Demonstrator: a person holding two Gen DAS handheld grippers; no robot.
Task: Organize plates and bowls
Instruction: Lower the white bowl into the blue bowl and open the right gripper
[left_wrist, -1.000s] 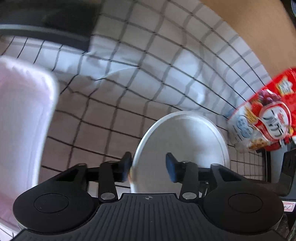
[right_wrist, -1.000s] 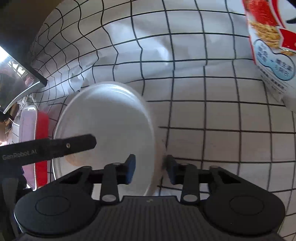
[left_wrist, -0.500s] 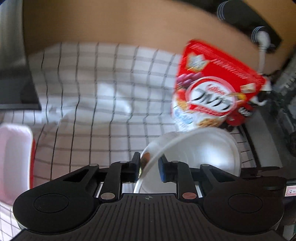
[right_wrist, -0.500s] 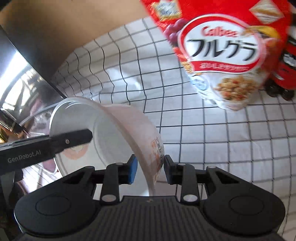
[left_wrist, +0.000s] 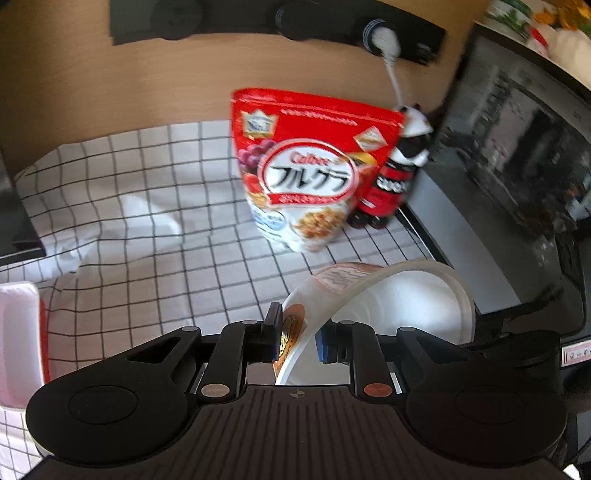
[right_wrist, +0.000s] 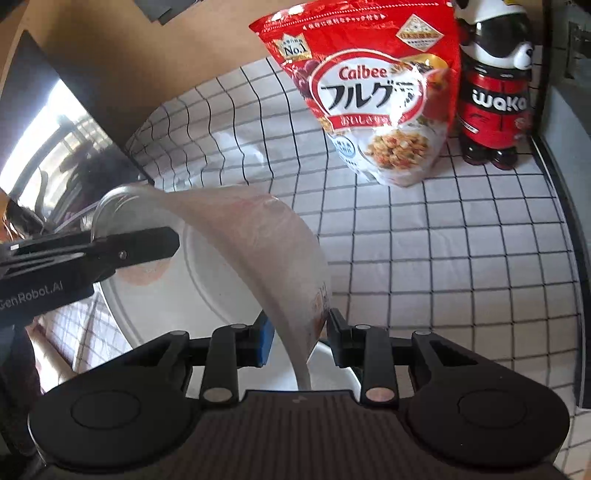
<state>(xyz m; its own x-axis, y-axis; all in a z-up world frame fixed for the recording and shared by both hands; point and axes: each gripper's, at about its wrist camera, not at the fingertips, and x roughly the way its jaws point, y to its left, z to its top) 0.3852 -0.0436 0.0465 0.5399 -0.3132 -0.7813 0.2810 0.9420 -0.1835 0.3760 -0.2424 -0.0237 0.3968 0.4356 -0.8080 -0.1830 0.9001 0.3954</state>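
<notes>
Both grippers now grasp one white bowl (left_wrist: 399, 295) by opposite sides of its rim, and that is the change: a second ago the left gripper (left_wrist: 297, 339) stood wide with its pads clear of the rim while the dish lay flat on the checked cloth (left_wrist: 147, 236); now its pads are clenched on the wall, the printed label pinched between them. The right gripper (right_wrist: 299, 341) was already closed on the far edge and stays so, its blue pad inside the bowl and the other outside. In the right view the left gripper's finger (right_wrist: 122, 247) reaches across the bowl's mouth. The bowl has come up off the cloth, tilted, and hangs clear above the bench, with nothing in it that I can see. Beyond it the cereal bag (right_wrist: 373, 92) and panda bottle (right_wrist: 495, 96) stand upright near the back wall, now much fuller in view than before. By my reading the pick-up is done and the carry has begun; where the bowl belongs is not shown.
</notes>
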